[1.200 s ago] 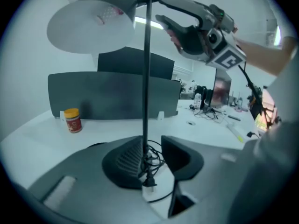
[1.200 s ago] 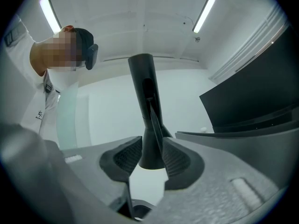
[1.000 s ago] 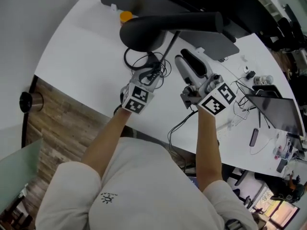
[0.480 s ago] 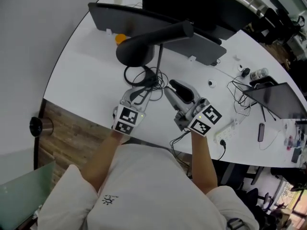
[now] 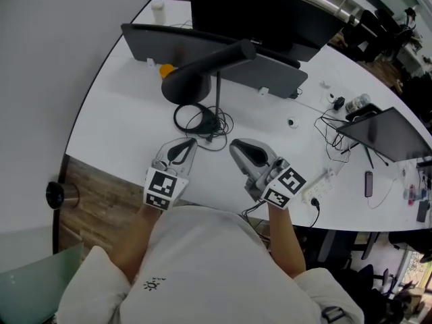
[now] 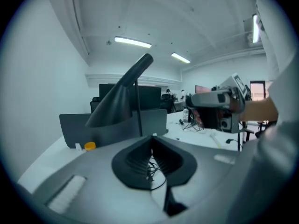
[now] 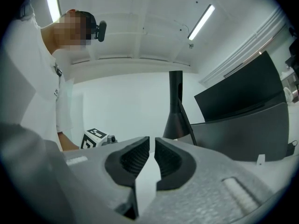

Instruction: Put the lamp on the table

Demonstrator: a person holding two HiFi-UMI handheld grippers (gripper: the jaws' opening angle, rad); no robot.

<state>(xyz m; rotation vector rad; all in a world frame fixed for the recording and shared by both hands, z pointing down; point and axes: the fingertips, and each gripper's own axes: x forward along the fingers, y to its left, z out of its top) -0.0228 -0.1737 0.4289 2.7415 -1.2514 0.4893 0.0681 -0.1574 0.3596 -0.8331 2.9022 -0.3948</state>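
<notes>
- the lamp [image 5: 185, 85] stands upright on the white table [image 5: 115, 123], in the upper middle of the head view. its round dark base is on the table top and its long head slants up to the right.
- a coiled black cable [image 5: 199, 120] lies on the table just below the base.
- the left gripper [image 5: 181, 148] is at the lower left of the cable, apart from the lamp. its jaws are pressed together and pinch nothing.
- in the left gripper view the lamp [image 6: 117, 104] is behind the jaws, at the upper left.
- the right gripper [image 5: 243, 150] is at the lower right of the cable, well apart from the lamp. its jaws have just been closing; a narrow gap is between them and nothing is in it.
- in the right gripper view the lamp [image 7: 176, 120] stands beyond the jaws, right of centre.
</notes>
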